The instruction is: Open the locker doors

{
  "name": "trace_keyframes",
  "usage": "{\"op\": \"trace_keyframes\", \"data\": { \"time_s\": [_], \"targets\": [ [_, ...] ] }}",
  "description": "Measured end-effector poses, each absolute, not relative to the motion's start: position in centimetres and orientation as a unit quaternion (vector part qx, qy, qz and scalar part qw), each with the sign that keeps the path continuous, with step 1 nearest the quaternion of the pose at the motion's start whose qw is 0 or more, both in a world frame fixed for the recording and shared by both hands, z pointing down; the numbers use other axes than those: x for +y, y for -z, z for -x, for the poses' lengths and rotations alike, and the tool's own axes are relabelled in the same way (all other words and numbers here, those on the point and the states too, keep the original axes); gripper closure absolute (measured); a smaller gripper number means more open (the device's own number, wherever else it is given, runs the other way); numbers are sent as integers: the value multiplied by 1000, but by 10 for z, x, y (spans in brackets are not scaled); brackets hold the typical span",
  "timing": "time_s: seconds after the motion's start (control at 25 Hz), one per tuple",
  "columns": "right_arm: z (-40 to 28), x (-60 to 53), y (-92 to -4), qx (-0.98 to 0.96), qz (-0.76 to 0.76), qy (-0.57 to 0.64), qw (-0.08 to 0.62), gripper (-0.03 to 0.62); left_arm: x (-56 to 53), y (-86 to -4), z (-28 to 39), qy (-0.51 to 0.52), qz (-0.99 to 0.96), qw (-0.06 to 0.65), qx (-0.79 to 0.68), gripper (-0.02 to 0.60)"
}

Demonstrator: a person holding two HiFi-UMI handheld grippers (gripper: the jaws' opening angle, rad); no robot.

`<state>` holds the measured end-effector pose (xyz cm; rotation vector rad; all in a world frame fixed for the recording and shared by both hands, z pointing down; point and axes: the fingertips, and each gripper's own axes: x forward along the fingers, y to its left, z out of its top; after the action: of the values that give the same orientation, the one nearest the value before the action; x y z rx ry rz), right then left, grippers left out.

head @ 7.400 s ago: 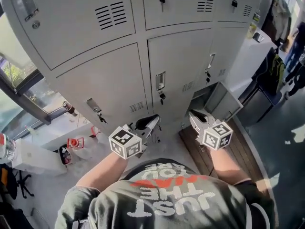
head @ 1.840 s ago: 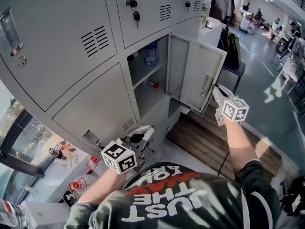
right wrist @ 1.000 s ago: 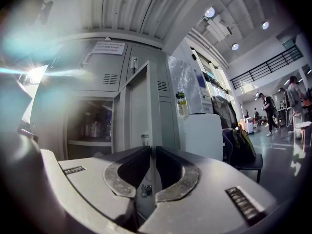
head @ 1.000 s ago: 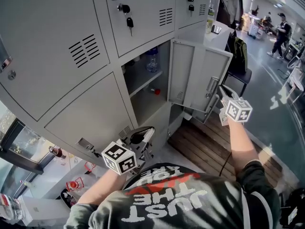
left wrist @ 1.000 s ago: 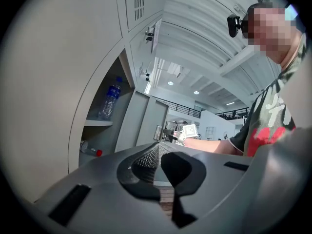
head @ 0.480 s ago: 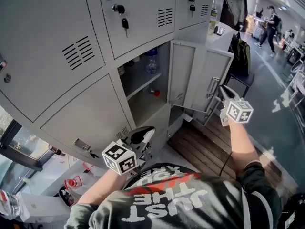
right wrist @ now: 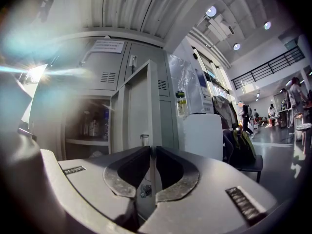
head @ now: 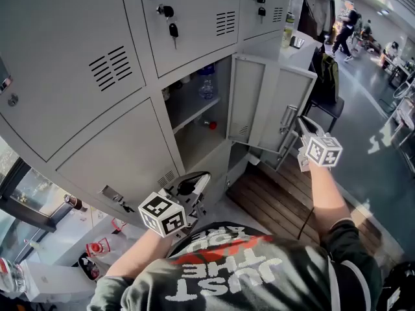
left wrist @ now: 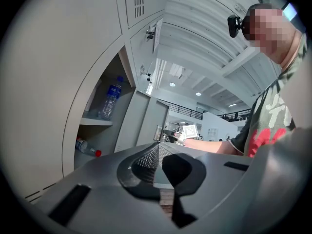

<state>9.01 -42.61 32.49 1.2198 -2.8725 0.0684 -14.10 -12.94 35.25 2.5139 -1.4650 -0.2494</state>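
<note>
Grey lockers (head: 97,57) fill the left of the head view. One door (head: 259,102) in the middle row stands open, long axis upright, its free edge swung out to the right. The right tongs (head: 301,123), jaws nearly together, pinch its handle (head: 286,117). The left tongs (head: 198,179) are closed and empty, level, low beside a shut locker.

The left gripper (head: 205,175) sits low beside the body at the end of a bent left forearm (head: 133,251), pointing level, its 2 jaws pressed together. The right arm (head: 322,196) stretches out behind the right gripper (head: 301,120), which points level with its 2 jaws nearly closed, a thin slit between them.
</note>
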Motion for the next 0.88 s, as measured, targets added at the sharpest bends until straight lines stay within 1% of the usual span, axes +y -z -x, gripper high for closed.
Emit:
{"op": "trace_keyframes", "data": {
  "time_s": [0.4, 0.64, 0.88],
  "targets": [
    [-91, -379, -318, -907, -420, -28, 1, 536, -93, -347, 156, 85, -865, 106, -483, 580],
    [-76, -306, -328, -908, -417, -44, 2, 536, -57, -346, 169, 81, -877, 103, -462, 580],
    [-45, -218, -347, -917, -392, -67, 18, 536, -22, -351, 180, 81, -892, 101, -434, 580]
  ]
}}
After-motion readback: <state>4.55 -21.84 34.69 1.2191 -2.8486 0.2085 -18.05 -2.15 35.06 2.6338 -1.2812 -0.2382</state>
